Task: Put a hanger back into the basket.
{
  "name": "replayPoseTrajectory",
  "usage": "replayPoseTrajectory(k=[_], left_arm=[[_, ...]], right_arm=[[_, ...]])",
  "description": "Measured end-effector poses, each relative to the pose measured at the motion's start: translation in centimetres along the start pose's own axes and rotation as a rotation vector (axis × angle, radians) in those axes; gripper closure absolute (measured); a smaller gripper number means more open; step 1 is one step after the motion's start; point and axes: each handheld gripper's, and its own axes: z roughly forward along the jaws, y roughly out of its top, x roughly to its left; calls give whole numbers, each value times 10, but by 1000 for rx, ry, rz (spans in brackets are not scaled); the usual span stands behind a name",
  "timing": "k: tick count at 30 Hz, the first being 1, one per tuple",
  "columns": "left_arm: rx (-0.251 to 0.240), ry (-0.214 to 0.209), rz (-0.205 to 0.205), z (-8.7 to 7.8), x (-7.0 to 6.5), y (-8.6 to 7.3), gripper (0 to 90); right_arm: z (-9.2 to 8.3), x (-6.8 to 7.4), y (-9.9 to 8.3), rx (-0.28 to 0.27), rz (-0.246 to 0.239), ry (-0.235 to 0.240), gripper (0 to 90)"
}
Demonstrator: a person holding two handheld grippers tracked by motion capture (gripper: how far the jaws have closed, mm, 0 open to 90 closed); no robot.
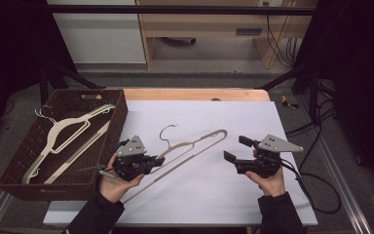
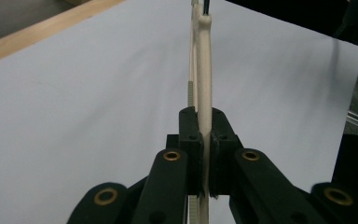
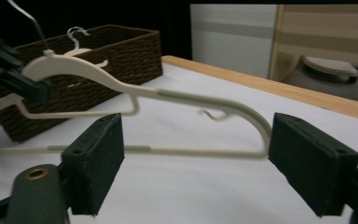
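Observation:
A cream plastic hanger (image 1: 195, 146) with a wire hook hangs slantwise over the white sheet. My left gripper (image 1: 157, 161) is shut on its upper arm near the neck; in the left gripper view the pads clamp the cream bar (image 2: 205, 93) edge-on. My right gripper (image 1: 236, 148) stands open to the right of the hanger's far end, apart from it. In the right gripper view the hanger (image 3: 191, 100) stretches beyond the wide-set pads (image 3: 98, 158), and nothing is between them.
A brown wicker basket (image 1: 119, 114) at the left holds two more cream hangers (image 1: 65, 131). The white sheet (image 1: 224, 195) covers a wooden table (image 1: 195, 93). Cables lie off the table's right side.

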Motion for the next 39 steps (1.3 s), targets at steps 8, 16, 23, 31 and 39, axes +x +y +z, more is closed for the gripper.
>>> replayPoseTrajectory(k=[8, 16, 23, 31, 39], left_arm=[[-65, 33, -12, -33, 6, 17, 863], [-105, 77, 9, -64, 7, 45, 863], [-101, 92, 29, -84, 20, 62, 863], [-121, 128, 6, -109, 47, 65, 863], [-117, 175, -23, -129, 77, 57, 863]], right_arm=[[-13, -15, -13, 0, 77, -91, 99], [-24, -22, -19, -14, 107, -129, 66], [-31, -28, -25, -10, 100, -180, 30], [-30, -29, -27, 17, 95, -218, 13], [-29, -29, -27, 28, 79, -219, 12]])
